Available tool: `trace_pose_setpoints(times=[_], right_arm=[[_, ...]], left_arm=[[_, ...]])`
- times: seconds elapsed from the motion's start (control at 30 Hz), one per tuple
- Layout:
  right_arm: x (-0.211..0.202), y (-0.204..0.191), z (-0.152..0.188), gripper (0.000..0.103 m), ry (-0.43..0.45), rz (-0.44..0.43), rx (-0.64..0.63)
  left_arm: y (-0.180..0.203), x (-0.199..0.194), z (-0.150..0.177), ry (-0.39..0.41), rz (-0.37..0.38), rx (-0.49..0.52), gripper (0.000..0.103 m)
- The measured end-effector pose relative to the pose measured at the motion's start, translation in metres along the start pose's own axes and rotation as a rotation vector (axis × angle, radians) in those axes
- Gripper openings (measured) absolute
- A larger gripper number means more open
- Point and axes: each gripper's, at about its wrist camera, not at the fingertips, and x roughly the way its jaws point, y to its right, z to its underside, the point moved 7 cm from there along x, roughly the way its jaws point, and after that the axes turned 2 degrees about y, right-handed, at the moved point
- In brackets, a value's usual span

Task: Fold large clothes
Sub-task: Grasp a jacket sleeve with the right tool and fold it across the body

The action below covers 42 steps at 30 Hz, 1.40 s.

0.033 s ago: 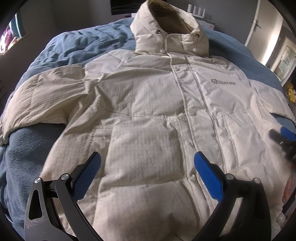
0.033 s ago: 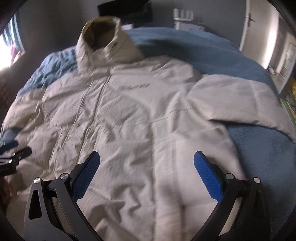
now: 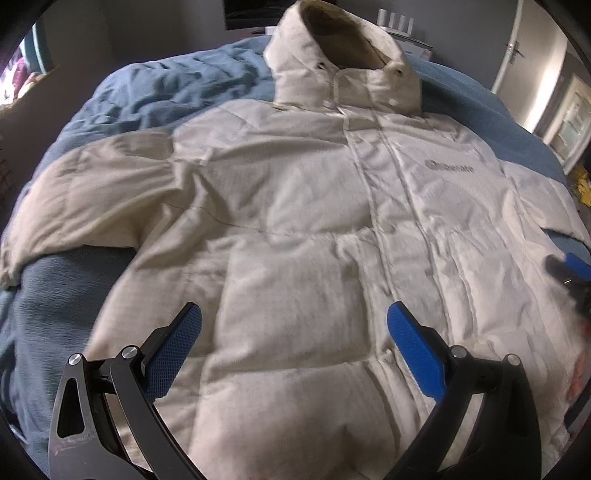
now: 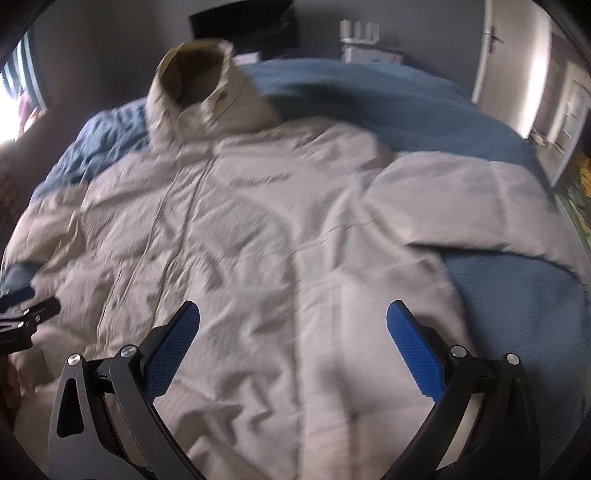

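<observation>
A white hooded puffer jacket lies front-up and zipped on a blue bed cover. Its hood points away from me and both sleeves spread sideways, one at the left and one at the right. My left gripper hovers open over the jacket's lower front, left of the zip. My right gripper is open over the lower right side, holding nothing. Each gripper shows at the edge of the other's view: the right gripper and the left gripper.
The bed fills most of both views. A white door stands at the back right. Behind the bed, a dark screen and a white device sit against the wall. A bright window is at the far left.
</observation>
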Motion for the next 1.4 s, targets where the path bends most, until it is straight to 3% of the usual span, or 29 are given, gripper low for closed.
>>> trace_pose_setpoints(times=[0.13, 0.3, 0.37, 0.5, 0.67, 0.87, 1.03, 1.4], right_arm=[[-0.017, 0.040, -0.023, 0.097, 0.048, 0.041, 0.093], [-0.010, 0.085, -0.038, 0.097, 0.024, 0.022, 0.227], [-0.002, 0.089, -0.038, 0.097, 0.010, 0.004, 0.238], [0.017, 0.096, -0.034, 0.097, -0.041, -0.049, 0.283], [0.044, 0.109, -0.033, 0.094, -0.084, -0.085, 0.379], [0.036, 0.148, -0.045, 0.077, 0.016, -0.112, 0.533], [0.004, 0.200, -0.053, 0.077, 0.146, -0.048, 0.634], [-0.009, 0.328, -0.024, 0.076, 0.267, 0.122, 0.934]], left_arm=[[-0.015, -0.026, -0.033, 0.084, -0.035, -0.036, 0.097], [-0.030, -0.047, -0.074, 0.178, -0.057, -0.065, 0.097], [-0.032, -0.041, -0.077, 0.166, -0.042, -0.078, 0.097], [-0.022, -0.016, -0.062, 0.135, 0.062, -0.082, 0.096], [-0.009, 0.018, -0.036, 0.068, 0.079, 0.001, 0.096], [-0.016, 0.024, -0.031, 0.068, 0.112, -0.041, 0.096], [-0.020, 0.032, -0.032, 0.053, 0.125, -0.070, 0.096], [-0.022, 0.041, -0.031, 0.031, 0.121, -0.073, 0.096]])
